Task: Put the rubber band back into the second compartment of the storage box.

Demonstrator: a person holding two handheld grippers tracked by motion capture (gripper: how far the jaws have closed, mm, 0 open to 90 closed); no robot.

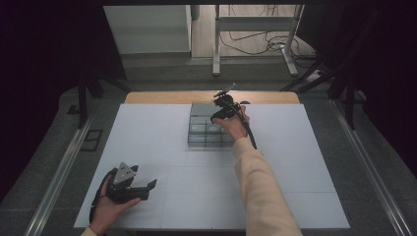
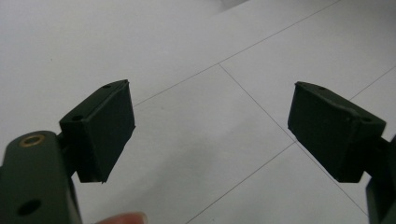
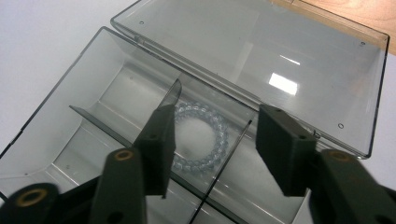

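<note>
over the far middle of the white table [image 1: 162, 147], seen from the high view, the right gripper [image 1: 222, 109] hangs above the clear compartment box [image 1: 199, 129]; from up here i can't tell how wide its jaws stand. the left gripper [image 1: 147, 188] rests near the front left corner, well apart from the box.

left gripper view: jaws wide, nothing between them, just bare table [image 2: 210, 140].

right gripper view: jaws about half open, empty, straddling the bead bracelet [image 3: 201, 135], which lies flat in a middle compartment of the box [image 3: 56, 121], lid [image 3: 280, 60] folded back. looks like a release or a pick. to do it well: go straight up or down, keep the pads off the thin dividers [image 3: 100, 122], don't nudge the box.
</note>
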